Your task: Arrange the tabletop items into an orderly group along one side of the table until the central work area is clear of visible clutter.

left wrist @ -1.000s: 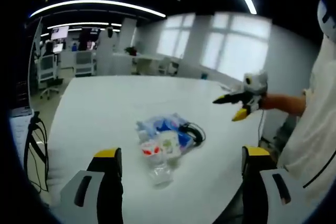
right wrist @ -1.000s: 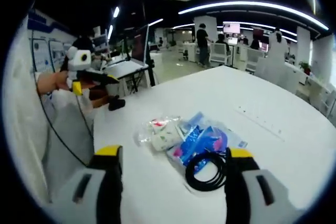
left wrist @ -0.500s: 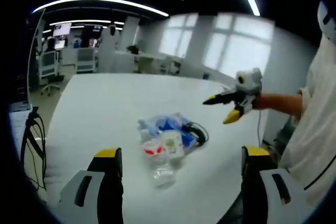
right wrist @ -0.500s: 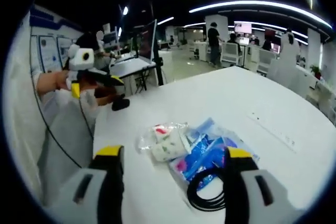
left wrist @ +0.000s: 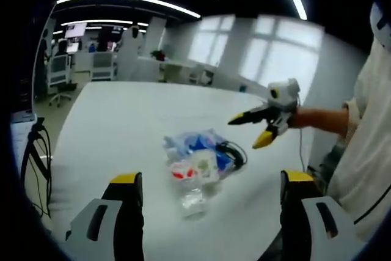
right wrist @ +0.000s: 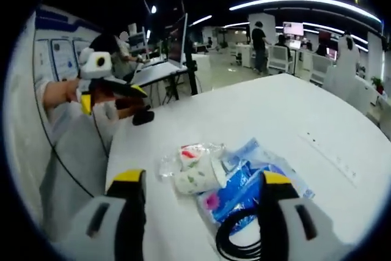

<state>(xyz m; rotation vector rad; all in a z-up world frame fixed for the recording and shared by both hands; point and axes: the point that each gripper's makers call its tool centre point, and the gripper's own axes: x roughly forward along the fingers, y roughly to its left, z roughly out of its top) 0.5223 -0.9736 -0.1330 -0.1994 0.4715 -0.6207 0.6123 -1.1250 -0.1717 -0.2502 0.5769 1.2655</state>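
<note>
Clutter for the tidy-up lies in one loose heap near the middle of a white table point(left wrist: 110, 126): in the left gripper view, blue packets point(left wrist: 198, 145) sit at the back, a clear bag of small printed items point(left wrist: 192, 172) nearer the camera, and a coiled black cable point(left wrist: 235, 154) touching the heap's right edge. The left gripper point(left wrist: 208, 197) hangs short of the heap, jaws wide apart and empty, the heap straight ahead between them. The right gripper point(left wrist: 252, 128) comes in from the right, its yellow-tipped jaws parted and aimed at the cable side; it appears the nearer of the two.

Seen from the right gripper view, the right gripper point(right wrist: 198, 203) rides low over the same heap with jaws spread and nothing held. The black cable point(right wrist: 241, 239) lies just ahead of them, toward the right jaw, its coil flat on the table point(right wrist: 317, 114). The blue packets point(right wrist: 247, 181) run away and rightward; the clear bag point(right wrist: 192, 166) lies left of centre. The left gripper point(right wrist: 113, 93) hovers well off to the left beyond the table edge, its jaw gap unclear from here. Judged likely first pick: the cable.
</note>
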